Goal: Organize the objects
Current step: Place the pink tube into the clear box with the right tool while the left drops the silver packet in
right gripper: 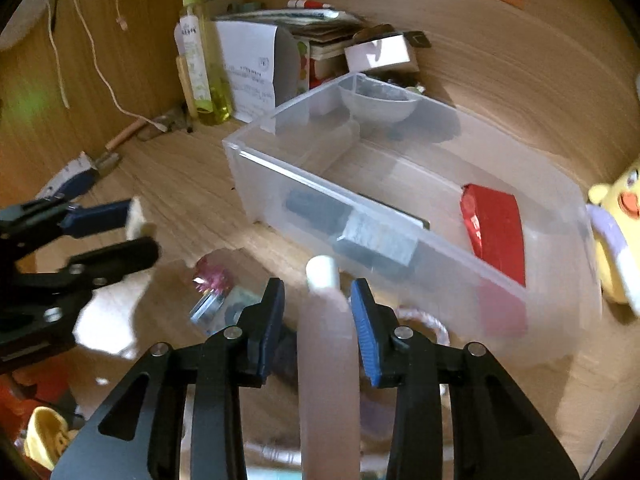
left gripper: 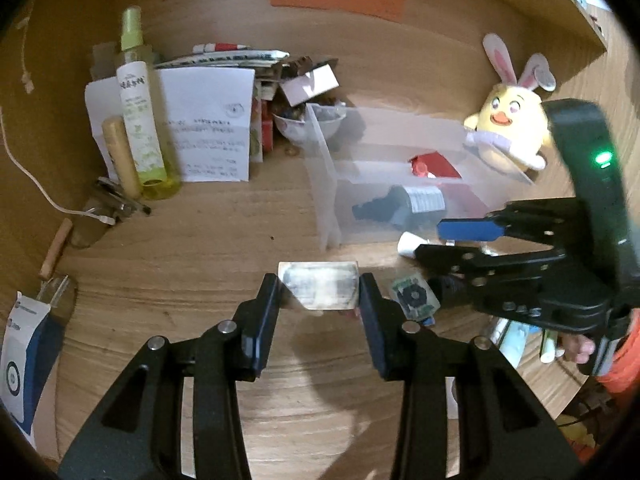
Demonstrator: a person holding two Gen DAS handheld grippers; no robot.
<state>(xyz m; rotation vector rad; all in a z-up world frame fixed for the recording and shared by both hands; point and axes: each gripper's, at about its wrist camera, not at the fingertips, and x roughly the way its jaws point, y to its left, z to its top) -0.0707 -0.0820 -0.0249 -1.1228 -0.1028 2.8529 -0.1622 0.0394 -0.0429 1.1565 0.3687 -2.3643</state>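
Note:
My left gripper (left gripper: 319, 284) is shut on a small flat whitish packet (left gripper: 316, 294), held by its two short edges just above the wooden desk. In the right wrist view the same gripper (right gripper: 142, 227) shows at the left, with the packet (right gripper: 138, 220) between its blue pads. My right gripper (right gripper: 317, 286) is shut on a pale pink tube (right gripper: 326, 340) with a white cap, pointing toward the clear plastic bin (right gripper: 256, 160). From the left wrist view, the right gripper (left gripper: 428, 240) sits right of mine, the tube's cap (left gripper: 408, 244) sticking out beside the bin (left gripper: 326, 184).
The bin holds a black bottle (right gripper: 352, 232) and a red packet (right gripper: 496, 224). Behind it are a green spray bottle (left gripper: 140, 112), folded paper (left gripper: 212, 124), a bowl (right gripper: 376, 104) and small boxes. A yellow plush chick (left gripper: 508, 124) stands right. A small clear packet (left gripper: 414, 296) lies between the grippers.

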